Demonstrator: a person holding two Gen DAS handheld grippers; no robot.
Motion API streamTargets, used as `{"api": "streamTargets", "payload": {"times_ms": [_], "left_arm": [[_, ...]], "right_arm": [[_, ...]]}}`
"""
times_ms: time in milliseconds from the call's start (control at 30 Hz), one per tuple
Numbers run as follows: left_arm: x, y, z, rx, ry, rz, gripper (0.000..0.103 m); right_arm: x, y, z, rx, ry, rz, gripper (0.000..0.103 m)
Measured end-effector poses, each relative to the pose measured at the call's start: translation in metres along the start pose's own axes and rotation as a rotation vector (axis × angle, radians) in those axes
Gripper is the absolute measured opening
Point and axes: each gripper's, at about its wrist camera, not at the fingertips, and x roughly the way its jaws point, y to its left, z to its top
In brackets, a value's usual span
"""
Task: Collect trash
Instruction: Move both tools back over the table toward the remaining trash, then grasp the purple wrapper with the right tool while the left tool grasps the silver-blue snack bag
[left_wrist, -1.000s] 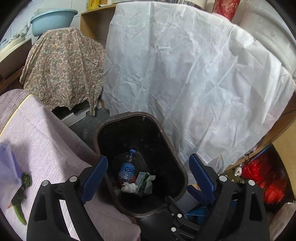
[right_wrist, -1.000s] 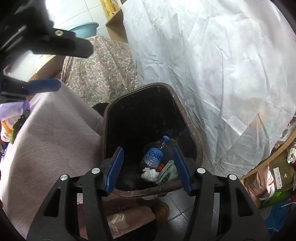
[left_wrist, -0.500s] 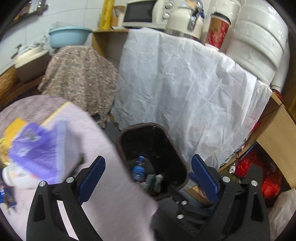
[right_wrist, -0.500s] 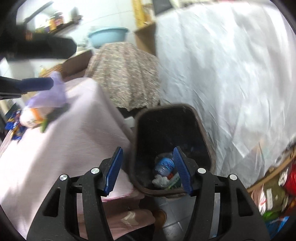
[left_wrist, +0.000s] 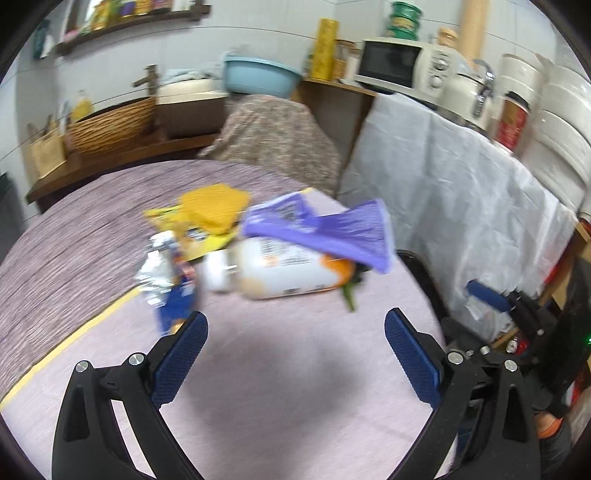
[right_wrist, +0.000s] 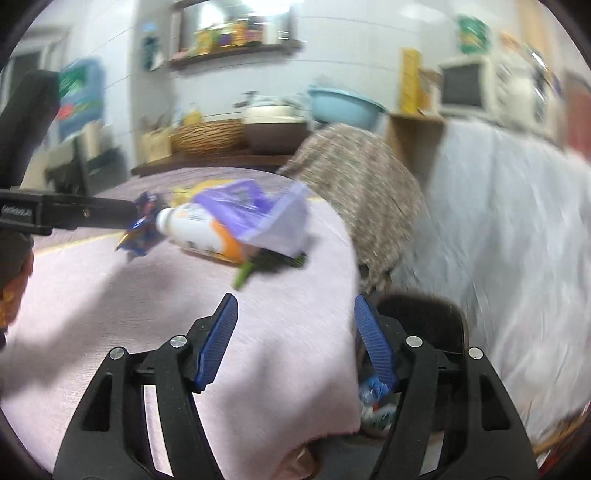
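Trash, the object of the task, lies in a loose cluster on the pink-clothed table (left_wrist: 295, 369); every position below is given relative to the white bottle (left_wrist: 280, 273) lying on its side. Left wrist view: a purple bag (left_wrist: 325, 229) drapes over the bottle's far side, a foil wrapper (left_wrist: 159, 273) with a blue packet lies just beside its cap end, yellow packaging (left_wrist: 210, 214) sits beyond it, and a green scrap (left_wrist: 349, 297) pokes out at its base end. The left gripper (left_wrist: 293, 354) hangs short of the bottle, jaws opening wide, nothing between them. Right wrist view: the same bottle (right_wrist: 199, 232) lies ahead under the purple bag, and the dark bin (right_wrist: 417, 332), already holding some rubbish, stands below the table edge, well apart from the bottle. The right gripper (right_wrist: 293, 339) is empty, jaws opening. Step in hand, as judged: approach for another pick. The next move calls for closing in on one piece and straddling it before the jaws close.
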Motion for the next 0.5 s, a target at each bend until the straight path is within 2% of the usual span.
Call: {"api": "streamTargets", "payload": {"times_ms": [133,233,333,500], "left_arm": [[0.001,0.029,-0.011,-0.03,0.029,0.053,0.096],[0.006,0.044,-0.017,-0.048,0.048,0.087,0.096],[0.011,0.056,-0.019,-0.072,0.058,0.09,0.096],[0.018,0.062,-0.023,-0.067,0.07,0.103,0.096]], "right_arm": [[0.008,0.035,0.014,-0.193,-0.024,-0.014,0.066],[0.024,0.06,0.02,-0.384,-0.017,-0.099,0.065],[0.043,0.077,0.019,-0.556,-0.015,-0.194,0.054],[0.064,0.09,0.012,-0.742,-0.035,-0.318,0.043]]}}
